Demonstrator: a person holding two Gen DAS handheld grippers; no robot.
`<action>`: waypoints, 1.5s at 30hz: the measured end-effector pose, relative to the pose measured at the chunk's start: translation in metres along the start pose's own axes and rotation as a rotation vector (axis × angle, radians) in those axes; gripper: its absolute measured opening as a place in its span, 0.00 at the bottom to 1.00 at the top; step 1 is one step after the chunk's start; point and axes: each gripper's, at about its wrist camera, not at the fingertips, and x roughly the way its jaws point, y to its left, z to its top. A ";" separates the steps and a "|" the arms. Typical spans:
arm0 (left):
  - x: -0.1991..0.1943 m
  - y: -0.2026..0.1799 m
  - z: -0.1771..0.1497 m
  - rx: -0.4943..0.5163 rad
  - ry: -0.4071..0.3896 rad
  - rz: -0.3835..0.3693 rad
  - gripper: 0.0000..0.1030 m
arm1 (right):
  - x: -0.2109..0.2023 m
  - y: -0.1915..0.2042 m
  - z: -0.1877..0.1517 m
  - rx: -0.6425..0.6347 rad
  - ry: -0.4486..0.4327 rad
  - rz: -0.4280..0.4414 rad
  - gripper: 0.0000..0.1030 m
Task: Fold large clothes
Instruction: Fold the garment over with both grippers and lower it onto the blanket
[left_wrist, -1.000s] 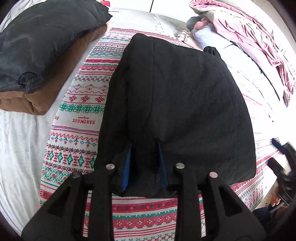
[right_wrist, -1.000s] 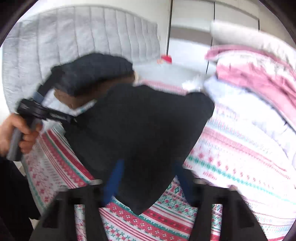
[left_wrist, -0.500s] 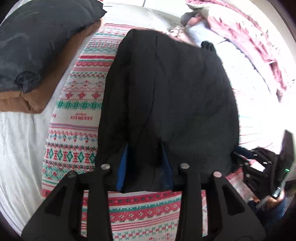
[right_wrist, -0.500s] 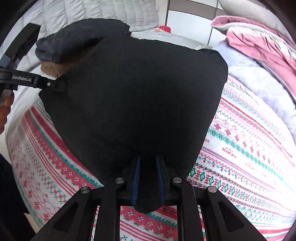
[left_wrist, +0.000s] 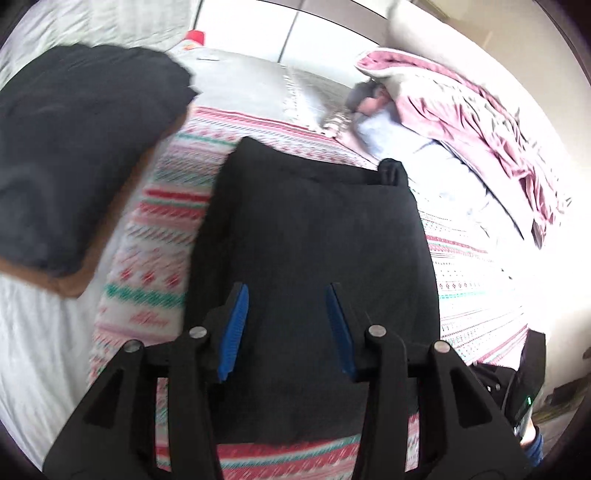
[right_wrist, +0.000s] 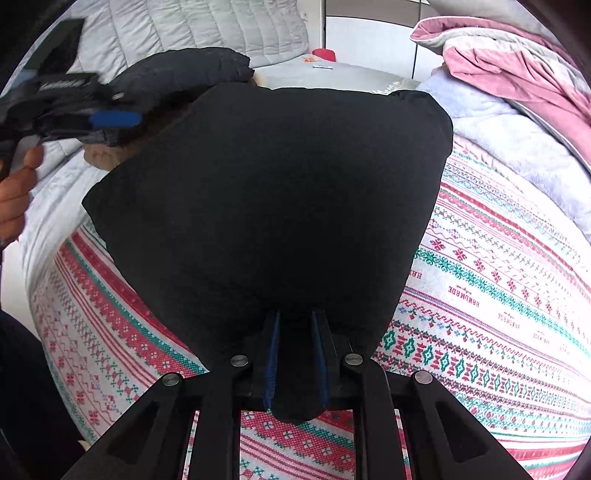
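On patterned blanket (right_wrist: 498, 295) lies black garment (right_wrist: 273, 206), folded. Right gripper (right_wrist: 295, 354) pinches its near edge; left gripper (left_wrist: 286, 328), jaws just opening, hangs spread, nothing btwn. Fold likely finishing; next: release, smooth.

The black garment (right_wrist: 266, 199) is matt, soft cloth. Under it, the striped blanket (right_wrist: 491, 295) looks woven and slightly rough. At eleven o'clock, the quilted headboard (right_wrist: 207, 29) is padded grey fabric; at one o'clock, the pink bedding (right_wrist: 517, 74) looks plush and crumpled.
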 end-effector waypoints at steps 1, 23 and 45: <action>0.007 -0.003 0.006 0.006 0.004 0.004 0.44 | 0.000 -0.001 0.000 0.003 -0.001 0.002 0.17; 0.105 0.015 0.023 -0.017 0.053 0.067 0.44 | 0.036 -0.155 0.162 0.367 -0.109 0.070 0.19; 0.110 0.018 0.021 -0.025 0.047 0.072 0.44 | 0.101 -0.191 0.205 0.464 -0.045 0.079 0.21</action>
